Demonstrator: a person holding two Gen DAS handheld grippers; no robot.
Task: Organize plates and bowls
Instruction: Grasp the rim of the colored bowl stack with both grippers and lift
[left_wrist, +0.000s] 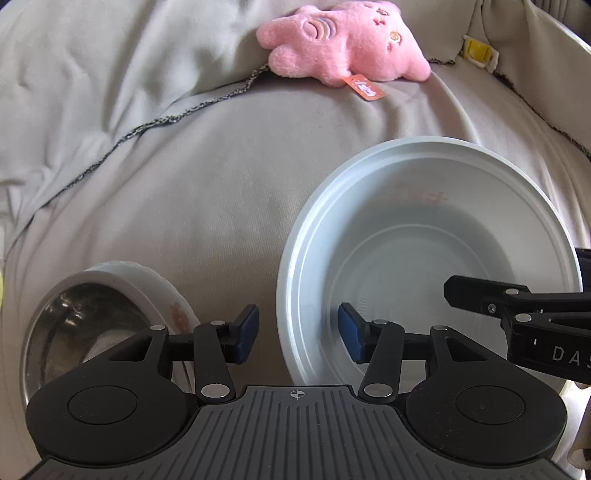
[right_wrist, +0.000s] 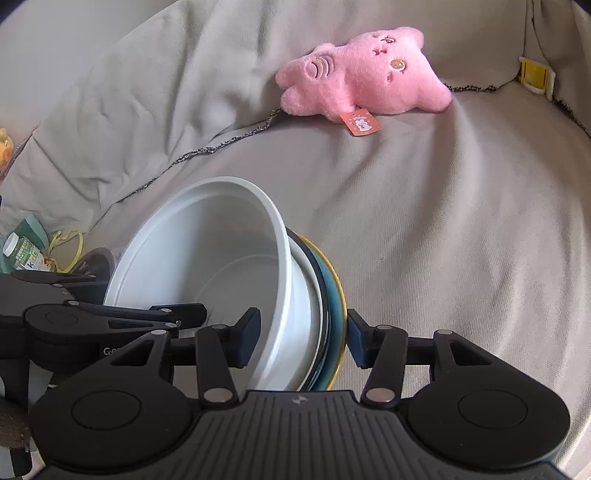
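A large white bowl lies on the grey sofa cover. In the right wrist view it sits in a stack on a white dish and a blue plate with a yellow rim. My left gripper is open, its right finger inside the bowl's near rim. A smaller steel-lined bowl with a white outside lies at the lower left. My right gripper is open with its jaws either side of the stack's edge; it also shows in the left wrist view.
A pink plush toy with an orange tag lies at the back of the sofa. A yellow tag sits at the far right. A small bottle and clutter lie at the left edge.
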